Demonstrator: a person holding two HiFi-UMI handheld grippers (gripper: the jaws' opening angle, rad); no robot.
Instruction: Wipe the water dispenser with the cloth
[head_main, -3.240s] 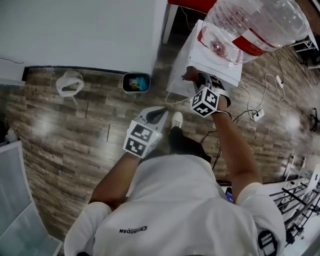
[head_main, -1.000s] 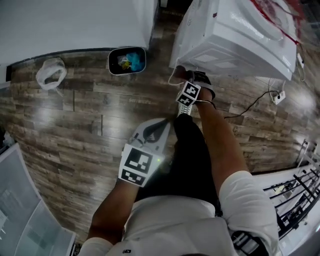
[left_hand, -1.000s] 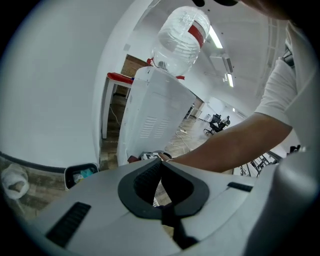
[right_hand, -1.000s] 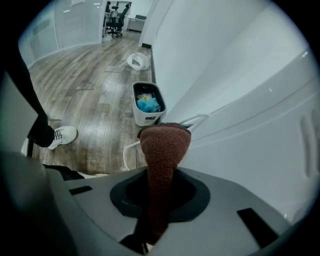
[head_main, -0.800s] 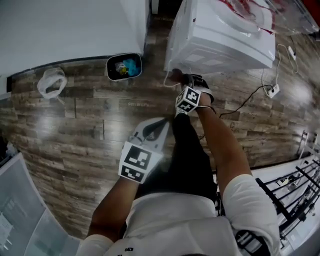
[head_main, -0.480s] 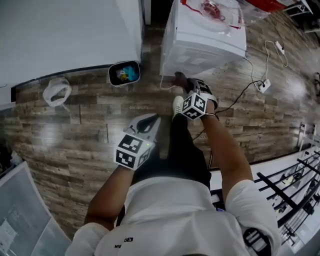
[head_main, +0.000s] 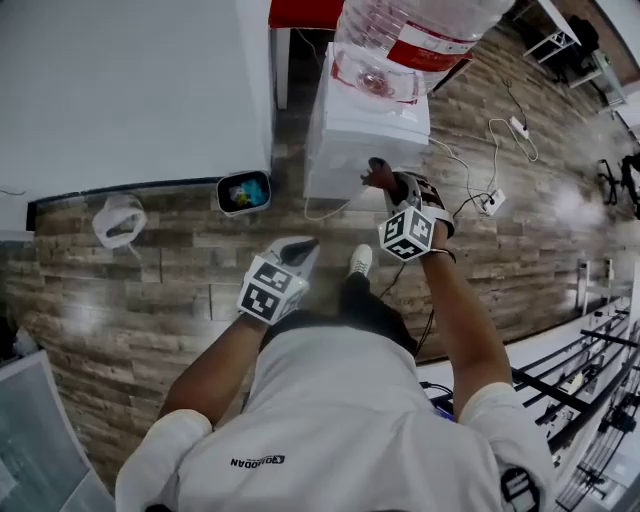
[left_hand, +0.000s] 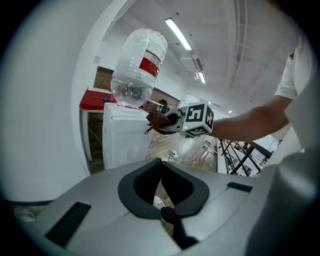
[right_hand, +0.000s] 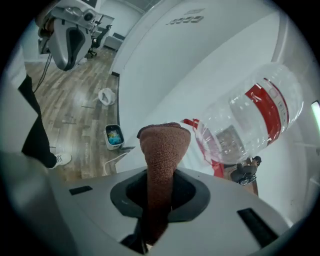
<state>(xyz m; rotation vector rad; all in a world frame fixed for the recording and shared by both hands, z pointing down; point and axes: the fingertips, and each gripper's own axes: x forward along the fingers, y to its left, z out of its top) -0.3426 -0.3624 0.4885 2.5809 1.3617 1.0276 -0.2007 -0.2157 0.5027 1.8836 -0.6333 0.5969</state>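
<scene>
The cloth (right_hand: 162, 150) is a brown, coarse-woven piece. It is clamped in the right gripper (right_hand: 157, 200), whose jaws are closed on its lower part, and a folded wad stands out ahead of the tips. In the head view the right gripper (head_main: 385, 180) holds the cloth (head_main: 373, 170) at the upper front corner of the white water dispenser (head_main: 365, 130), below the inverted bottle (head_main: 420, 25). Whether cloth and panel touch cannot be told.

The left gripper (left_hand: 162, 185) has its jaws together with nothing between them. It is held low and well apart from the dispenser.

Handling, as judged:
- Cloth – soft, light and limp. The present hold suits it, leaving the protruding wad as the wiping face.
- Dispenser – rigid, smooth panels that probably give little friction. The bottle makes the unit top-heavy, so light sideways pressure is advised.
</scene>
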